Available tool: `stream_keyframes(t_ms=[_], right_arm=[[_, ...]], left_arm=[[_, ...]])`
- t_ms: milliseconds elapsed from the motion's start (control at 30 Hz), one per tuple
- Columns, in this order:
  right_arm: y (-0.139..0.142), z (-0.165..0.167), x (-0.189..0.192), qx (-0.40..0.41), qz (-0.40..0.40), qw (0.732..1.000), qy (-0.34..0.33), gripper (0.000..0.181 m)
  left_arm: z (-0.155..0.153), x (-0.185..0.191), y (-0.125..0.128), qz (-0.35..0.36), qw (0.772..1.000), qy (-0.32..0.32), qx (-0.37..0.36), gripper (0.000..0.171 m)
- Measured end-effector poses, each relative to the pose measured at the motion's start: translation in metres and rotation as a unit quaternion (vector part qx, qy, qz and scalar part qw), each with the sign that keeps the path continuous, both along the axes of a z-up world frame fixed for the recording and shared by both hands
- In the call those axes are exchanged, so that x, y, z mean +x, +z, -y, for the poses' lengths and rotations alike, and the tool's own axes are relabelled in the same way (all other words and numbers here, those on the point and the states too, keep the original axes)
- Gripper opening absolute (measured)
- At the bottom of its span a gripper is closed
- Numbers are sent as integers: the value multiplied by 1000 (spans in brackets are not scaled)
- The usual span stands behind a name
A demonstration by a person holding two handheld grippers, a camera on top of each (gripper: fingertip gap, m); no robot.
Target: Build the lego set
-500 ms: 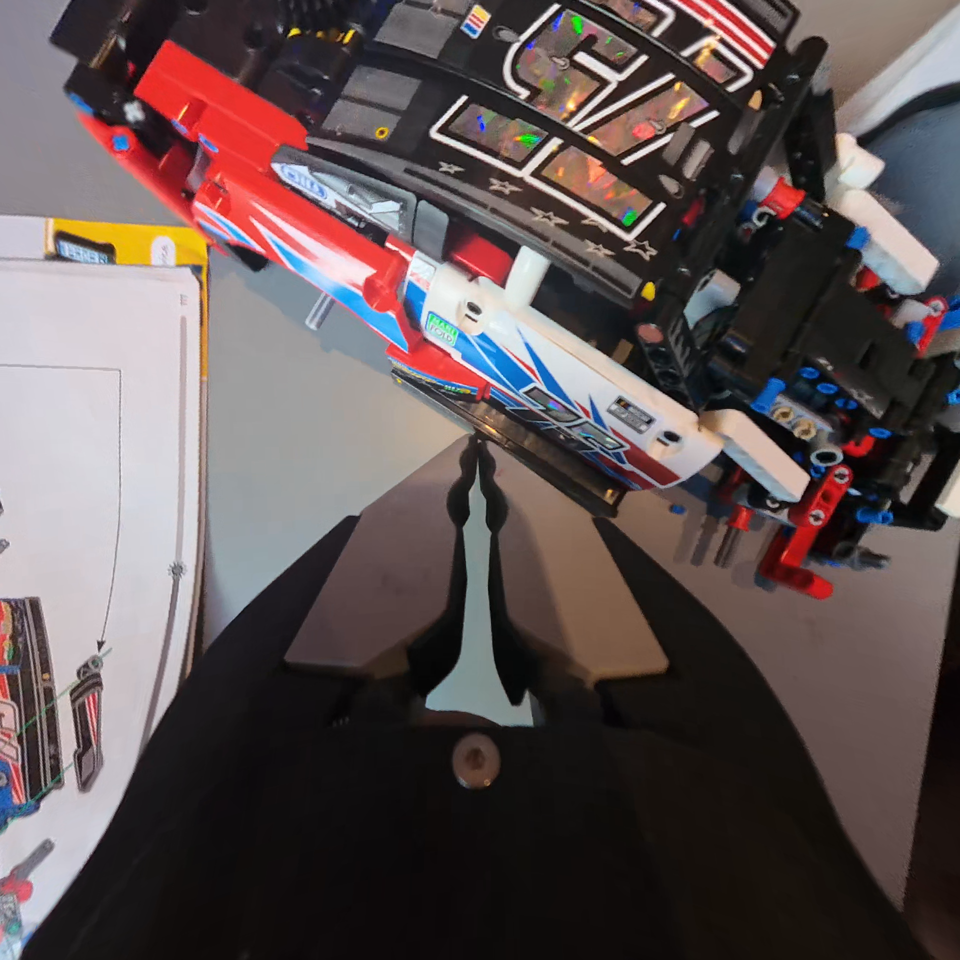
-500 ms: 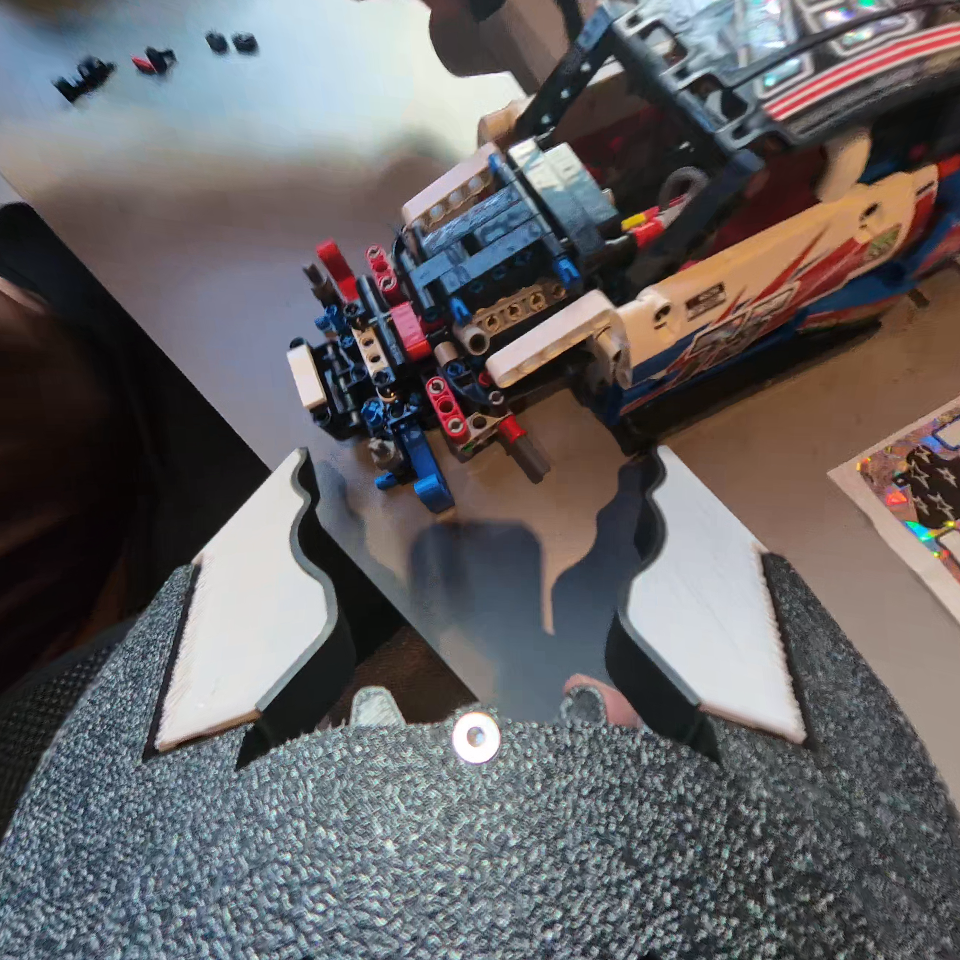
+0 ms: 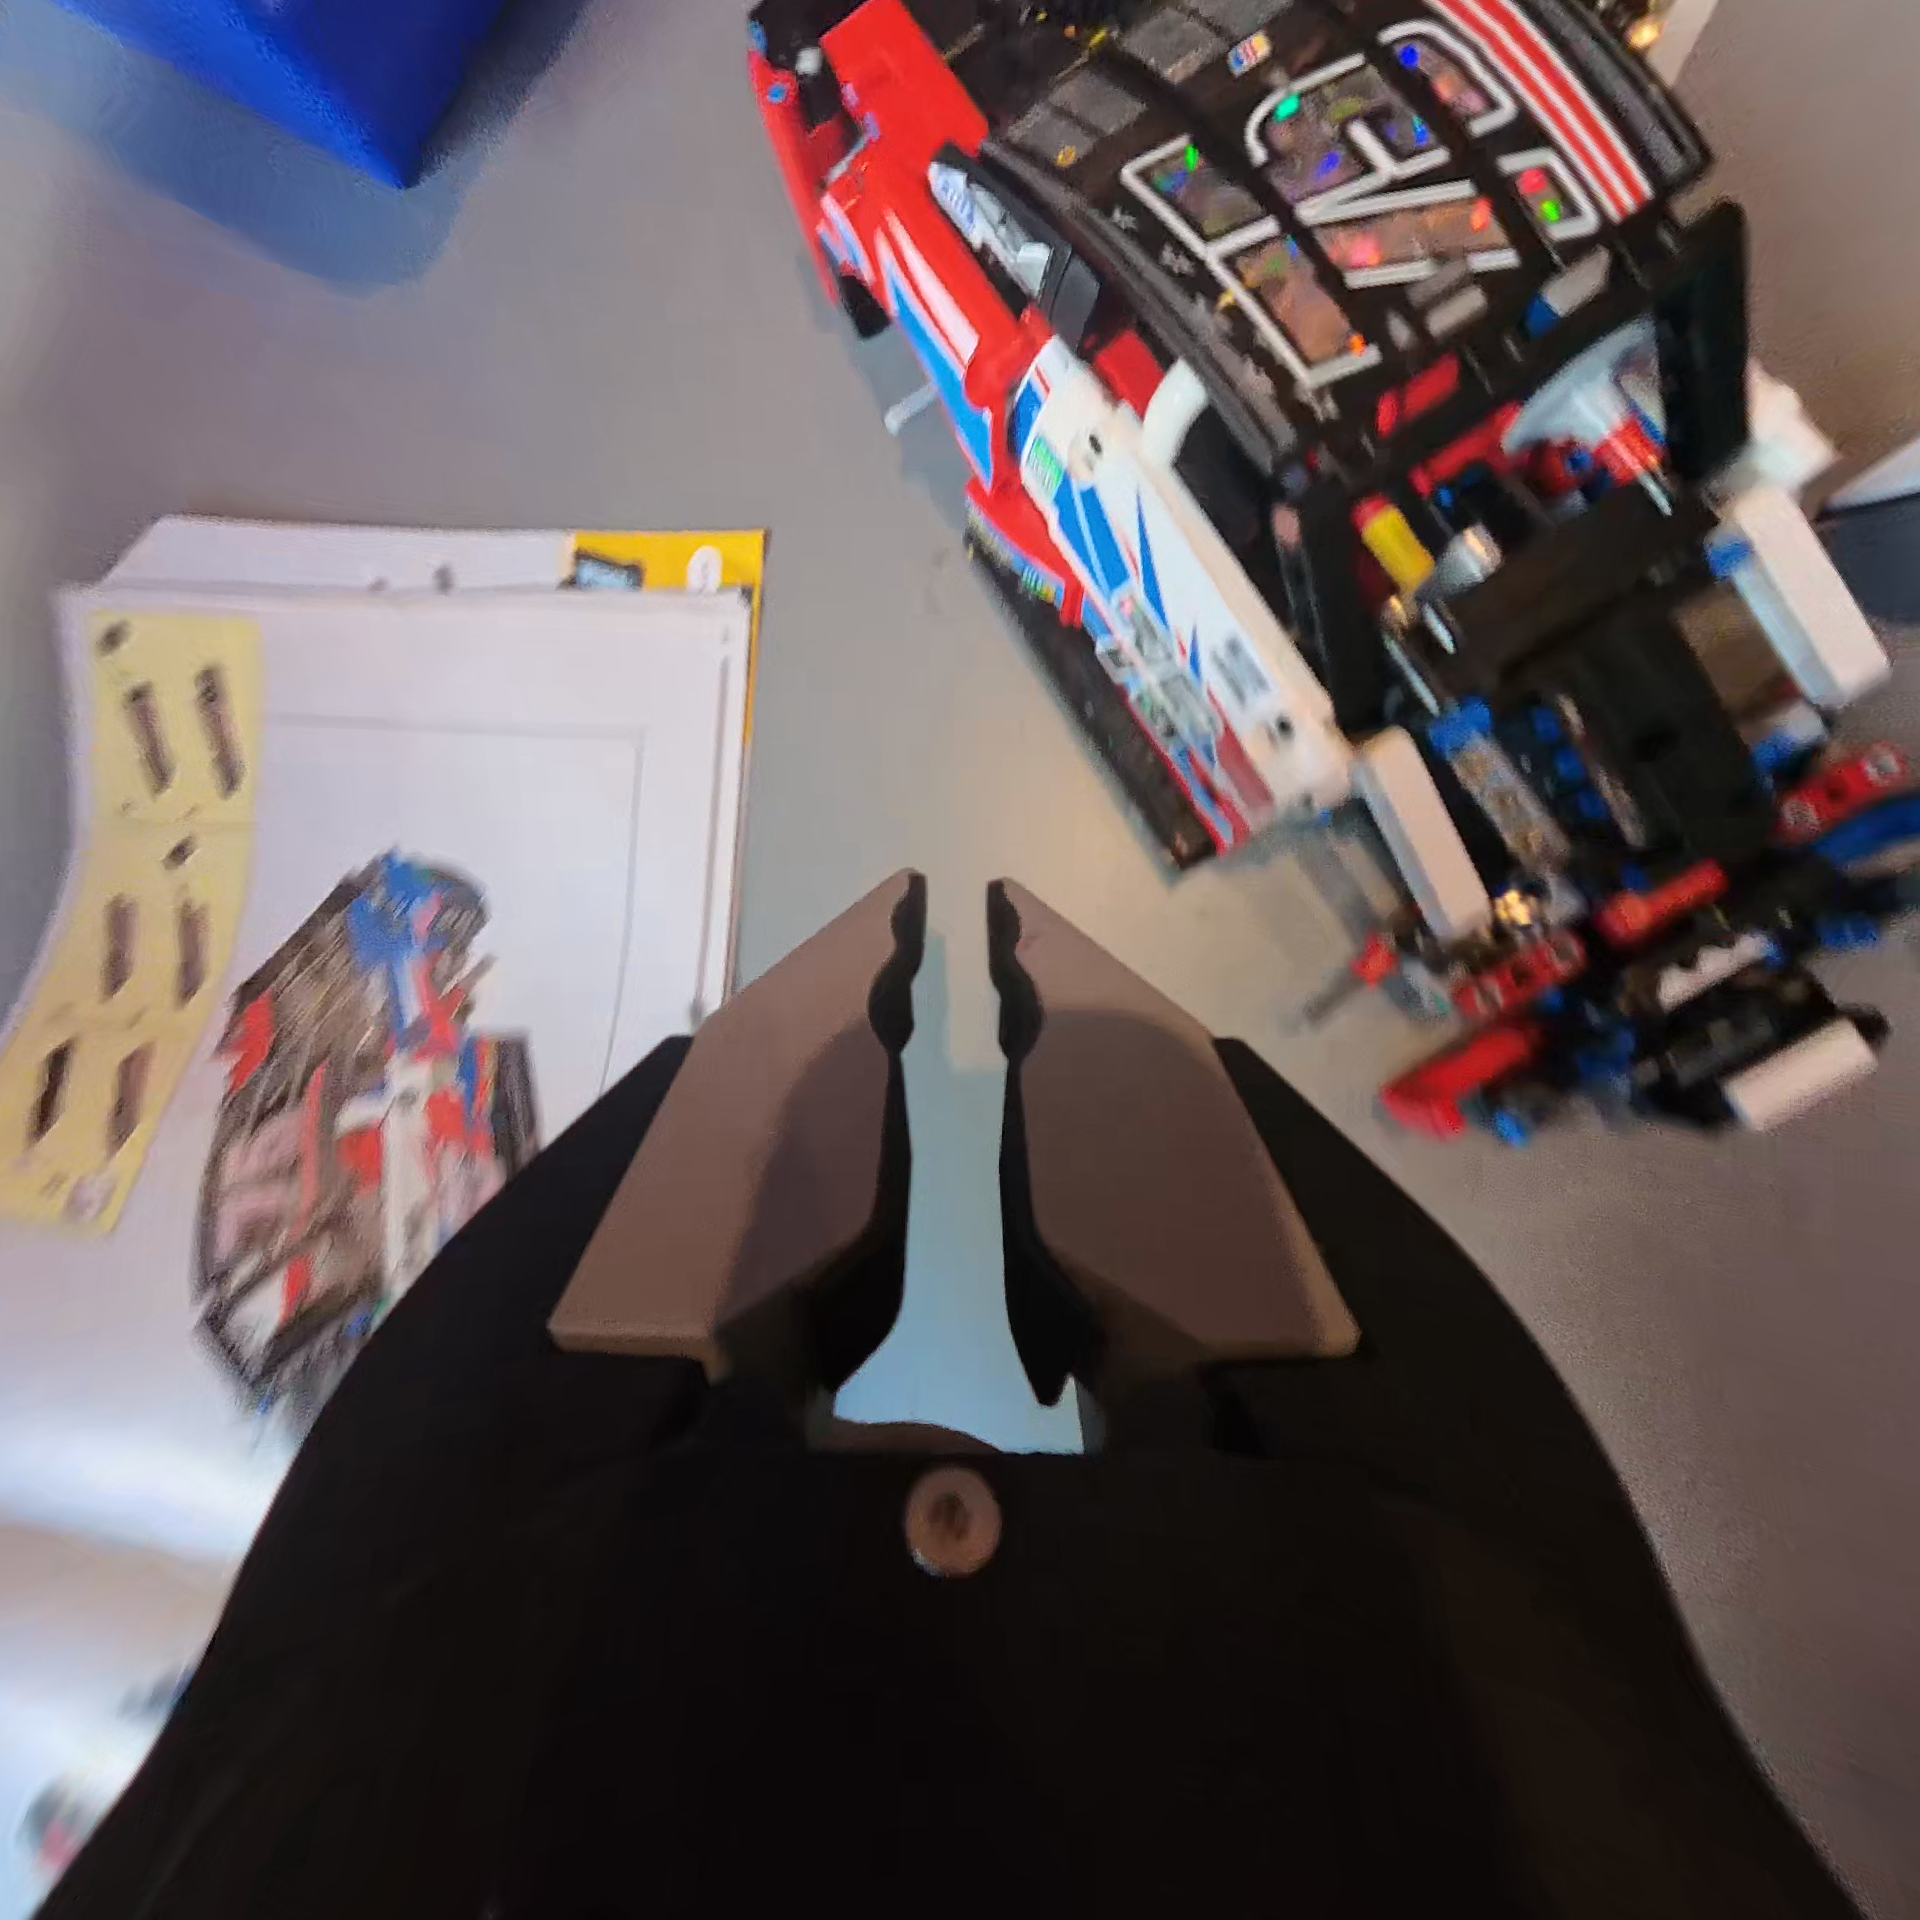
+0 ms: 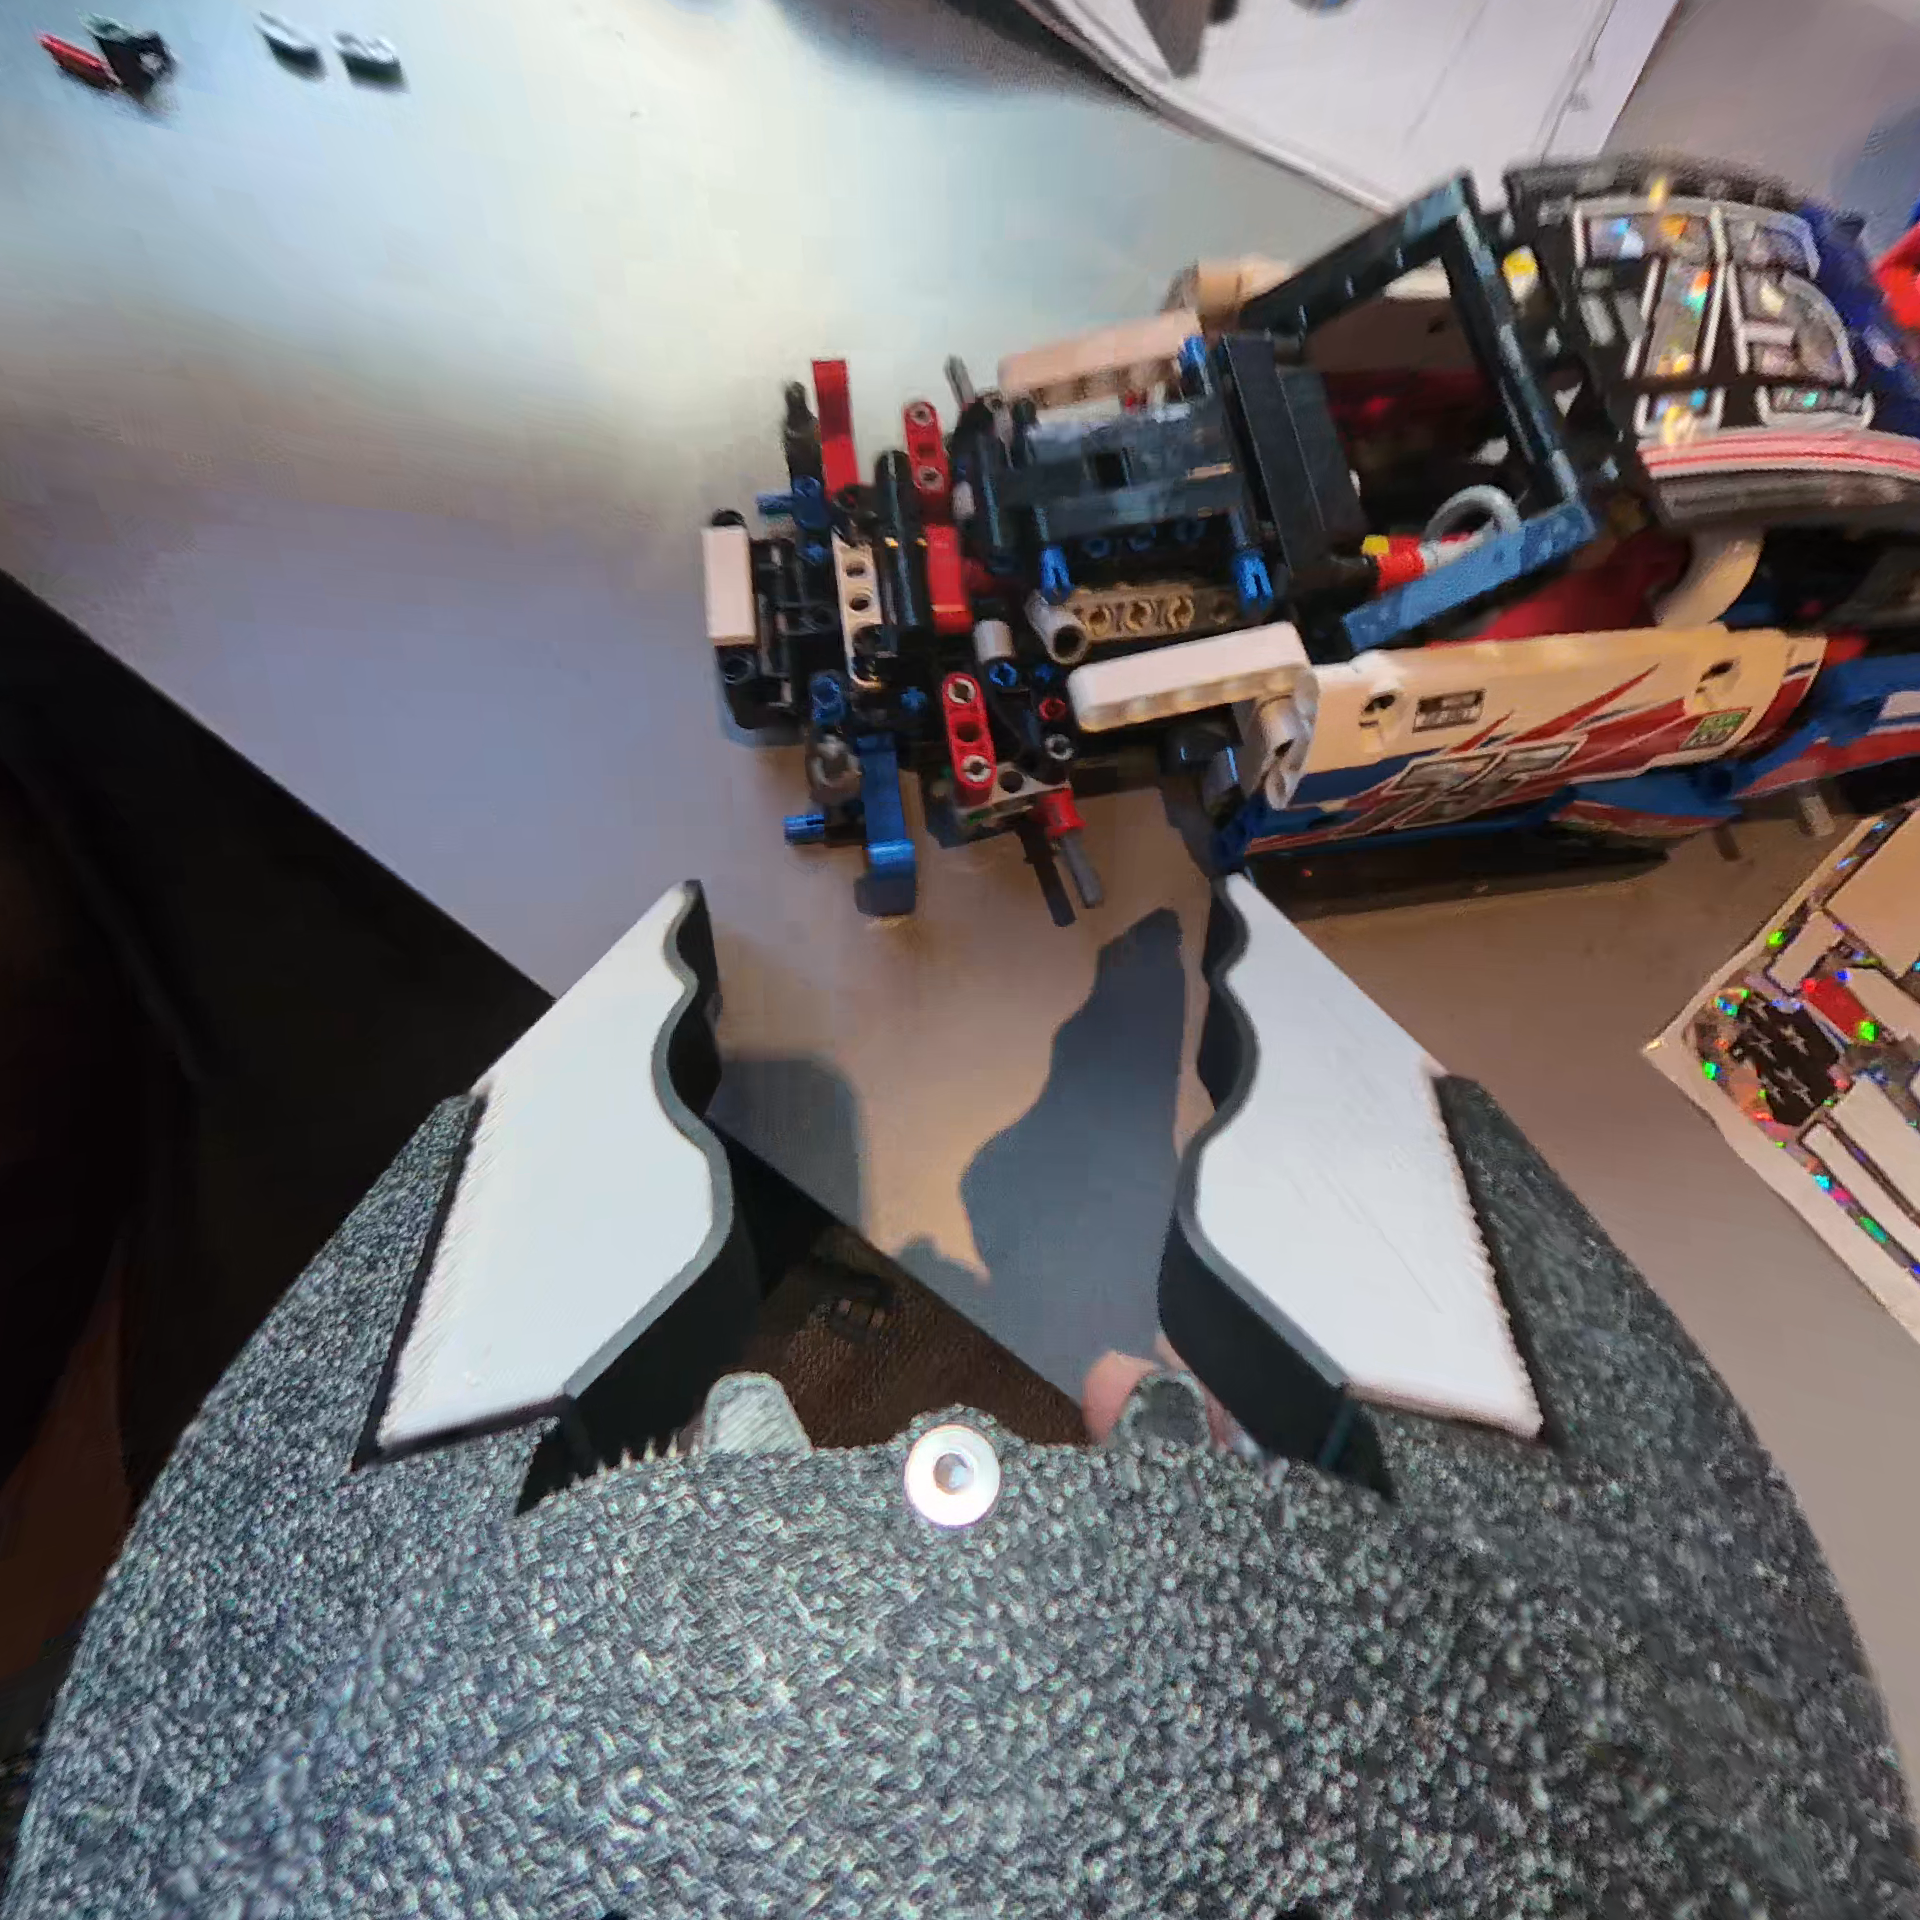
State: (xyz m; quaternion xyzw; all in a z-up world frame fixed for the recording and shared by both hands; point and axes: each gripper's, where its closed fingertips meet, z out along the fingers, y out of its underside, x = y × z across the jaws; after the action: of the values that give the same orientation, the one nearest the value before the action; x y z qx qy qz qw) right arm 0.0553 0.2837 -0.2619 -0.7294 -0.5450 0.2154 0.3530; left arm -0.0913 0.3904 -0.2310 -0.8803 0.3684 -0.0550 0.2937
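Grey worktop (image 3: 582,343) is filling the left wrist view. The left gripper (image 3: 954,902) is hanging above it with its jaws nearly together, a narrow slit between them, nothing in them. The lego car (image 3: 1299,436) is lying up and to the right of the jaws, well apart, its long axis running diagonally from upper left down to lower right; the bare technic end (image 3: 1662,997) is sitting nearest, off to the right. An open instruction booklet (image 3: 436,790) is lying to the left of the jaws, and a blue box (image 3: 301,73) is showing at the top left corner. The view is smearing with motion.

In the right wrist view, the right gripper (image 4: 956,894) is holding its jaws spread wide and empty. The lego car's unfinished end (image 4: 935,644) is sitting just ahead of the jaw tips, near and almost centred between them, with the body (image 4: 1538,727) stretching away to the right. A sticker sheet (image 4: 1808,1060) is lying at the right edge; a few loose pieces (image 4: 125,57) are resting far off at the top left.

Judgement: the right gripper is looking nearer and better lined up for the unfinished end.
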Motion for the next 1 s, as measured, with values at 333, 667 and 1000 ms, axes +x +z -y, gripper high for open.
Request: stream_keyframes(t_ms=[333, 667, 1000], right_arm=[[64, 68, -47, 6, -114, 990, 87, 71], [45, 129, -172, 126, -102, 976, 145, 47], [47, 86, -216, 114, -123, 981, 94, 36]], left_arm=[[164, -26, 45, 115, 990, 64, 54, 27], [251, -73, 16, 143, 970, 168, 104, 28], [282, -135, 16, 105, 946, 221, 212, 30]])
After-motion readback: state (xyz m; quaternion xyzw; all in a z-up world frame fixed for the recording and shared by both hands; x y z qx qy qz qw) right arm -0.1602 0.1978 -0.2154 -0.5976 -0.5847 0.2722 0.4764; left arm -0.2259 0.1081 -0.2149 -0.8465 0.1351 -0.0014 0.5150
